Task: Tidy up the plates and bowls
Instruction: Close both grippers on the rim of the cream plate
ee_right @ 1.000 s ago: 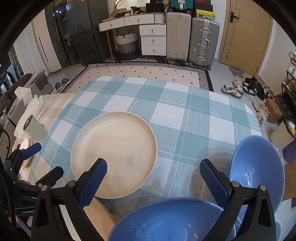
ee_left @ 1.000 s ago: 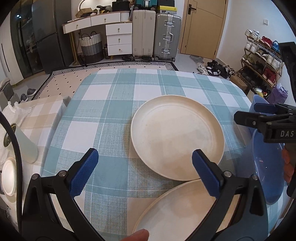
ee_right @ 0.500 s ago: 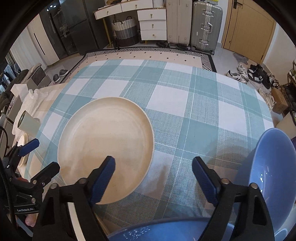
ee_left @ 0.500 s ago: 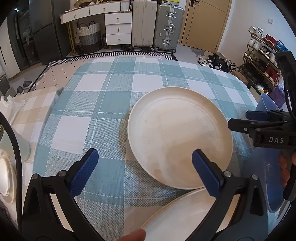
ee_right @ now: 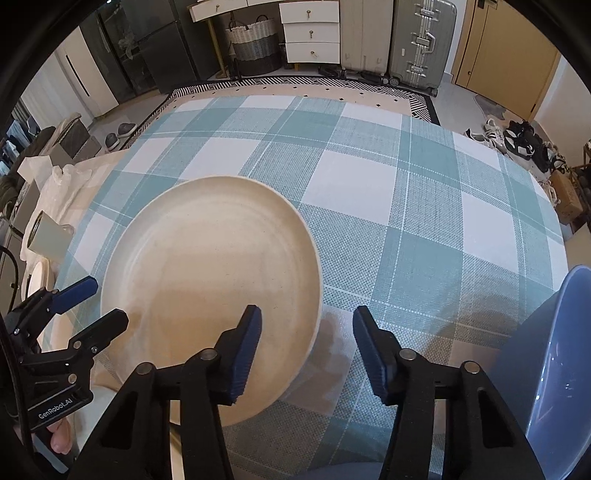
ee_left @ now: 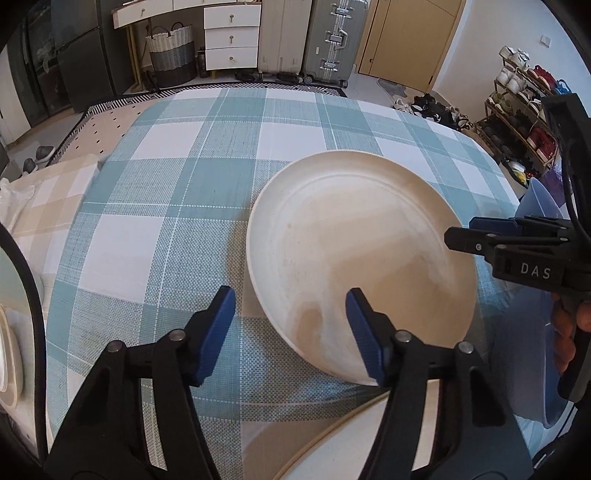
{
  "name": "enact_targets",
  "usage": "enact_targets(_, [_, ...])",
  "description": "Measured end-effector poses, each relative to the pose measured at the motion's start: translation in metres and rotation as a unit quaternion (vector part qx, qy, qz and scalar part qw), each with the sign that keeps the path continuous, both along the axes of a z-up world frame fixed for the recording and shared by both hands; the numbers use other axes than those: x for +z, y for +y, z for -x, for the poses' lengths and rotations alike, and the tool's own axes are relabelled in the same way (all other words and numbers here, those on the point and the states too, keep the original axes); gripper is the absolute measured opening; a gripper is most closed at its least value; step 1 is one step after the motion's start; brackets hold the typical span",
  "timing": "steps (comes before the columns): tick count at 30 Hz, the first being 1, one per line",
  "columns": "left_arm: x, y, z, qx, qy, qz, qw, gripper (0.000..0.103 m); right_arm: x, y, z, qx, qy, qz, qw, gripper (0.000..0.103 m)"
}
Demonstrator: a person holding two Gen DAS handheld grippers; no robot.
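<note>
Room first: tiled floor, a patterned black-and-white rug [ee_right: 303,83] at 12 o'clock past the table, dark fridge [ee_left: 85,70] at 10-11, white drawer unit [ee_right: 312,31] and woven basket [ee_right: 253,46] at 12, two hard suitcases [ee_left: 306,37] just right of the drawers, wooden door [ee_left: 410,37] at 1, shoe rack [ee_left: 524,110] at 2 in the left wrist view, loose shoes [ee_right: 517,138] on the floor by it. Table [ee_left: 147,236] fills most of both views, covered in a teal-and-white checked cloth, flat, mostly bare at the far half. Beige checked cloth [ee_left: 48,199] on a lower surface at 9. Cream plate [ee_left: 354,251] lies flat on the table near the front edge, centre-right in the left view, centre-left in the right view. A second cream plate [ee_left: 325,443] shows partly at 6, just beside the first; overlap unclear. Blue bowl [ee_right: 554,376] at 4 in the right view, at the table's right edge; another blue rim at 6, mostly hidden. Grey cup [ee_right: 46,236] at 9 off the table. Left gripper [ee_left: 290,332] straddles the plate's left rim, jaws closing, pads not pressing yet, so released. Right gripper [ee_right: 306,354] straddles the plate's right rim, jaws closing too, rim between the pads, no contact visible.
</note>
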State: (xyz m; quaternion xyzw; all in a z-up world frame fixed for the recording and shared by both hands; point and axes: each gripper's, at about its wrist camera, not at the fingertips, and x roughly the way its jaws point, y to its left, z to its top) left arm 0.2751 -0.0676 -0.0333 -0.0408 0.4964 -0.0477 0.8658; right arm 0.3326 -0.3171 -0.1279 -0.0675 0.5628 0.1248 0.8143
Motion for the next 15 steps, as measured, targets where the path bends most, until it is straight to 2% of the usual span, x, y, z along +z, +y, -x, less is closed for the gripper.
enact_targets(2, [-0.0023,-0.0014,-0.0011,-0.001,0.002,-0.005,1.0000,0.051,-0.0024,-0.0006,-0.0009,-0.001,0.003,0.000,1.000,0.041])
enact_targets(3, [-0.0031,-0.0023,-0.0013,-0.002,0.003,-0.006,1.0000,0.045,-0.0036,-0.0010,-0.0007,-0.002,0.004,0.000,1.000,0.035])
enact_targets(4, [-0.0043,-0.0029,-0.0017,-0.002,0.005,-0.007,1.0000,0.037,-0.0049,-0.0013,-0.0008,-0.002,0.005,0.000,1.000,0.033])
enact_targets(7, [-0.0068,-0.0043,-0.0024,0.001,0.002,-0.022,0.9998,0.028,-0.0084,-0.0013,-0.0009,0.000,0.009,0.000,1.000,0.025])
enact_targets(10, [-0.0078,-0.0031,-0.0024,0.002,0.000,-0.029,0.9996,0.021,-0.0081,-0.0008,-0.0002,0.000,0.004,0.000,1.000,0.019])
enact_targets(15, [-0.0071,-0.0021,-0.0014,0.002,-0.004,-0.034,0.9994,0.017,-0.0068,0.0011,0.0026,0.000,-0.006,0.010,1.000,0.016])
